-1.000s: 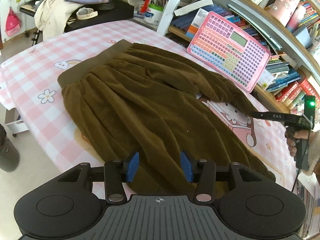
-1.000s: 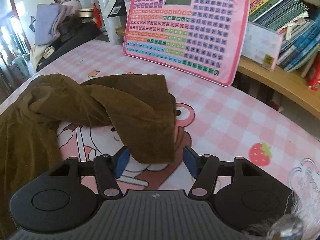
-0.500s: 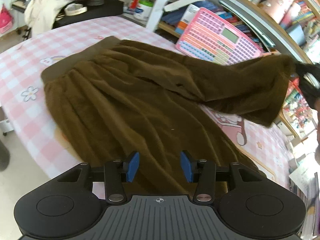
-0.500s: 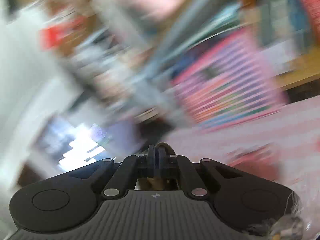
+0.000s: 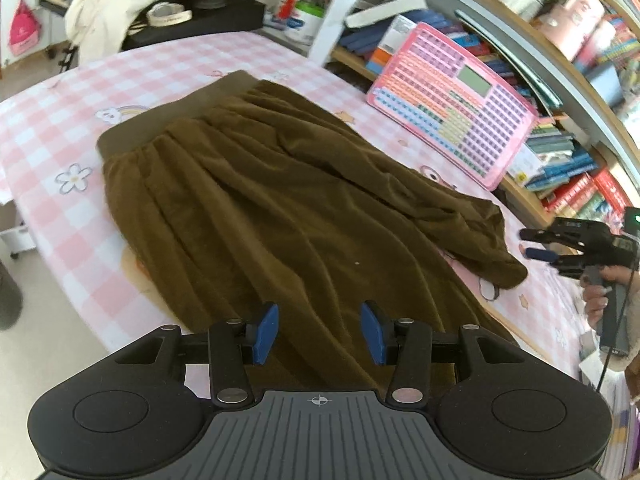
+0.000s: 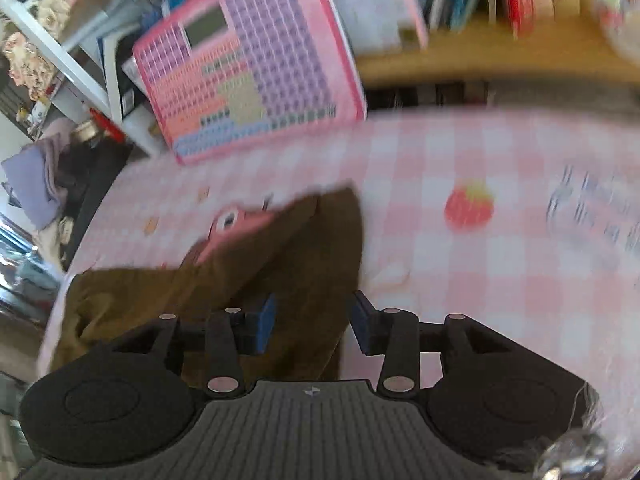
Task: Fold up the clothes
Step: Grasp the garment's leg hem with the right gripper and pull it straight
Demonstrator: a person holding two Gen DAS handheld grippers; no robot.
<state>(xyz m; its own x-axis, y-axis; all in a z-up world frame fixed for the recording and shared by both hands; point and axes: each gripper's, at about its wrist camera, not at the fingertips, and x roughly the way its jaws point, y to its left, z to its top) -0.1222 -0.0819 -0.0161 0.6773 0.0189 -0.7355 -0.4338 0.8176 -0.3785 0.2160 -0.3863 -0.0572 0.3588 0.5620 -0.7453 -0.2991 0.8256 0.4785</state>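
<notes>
Left wrist view: brown trousers (image 5: 280, 208) spread flat on checked tablecloth (image 5: 52, 132), far leg bunched. Left gripper (image 5: 320, 334) gapes, empty, over near leg; right gripper (image 5: 538, 245) unclenched just beside bunched hem, probably positioned for straightening.
</notes>
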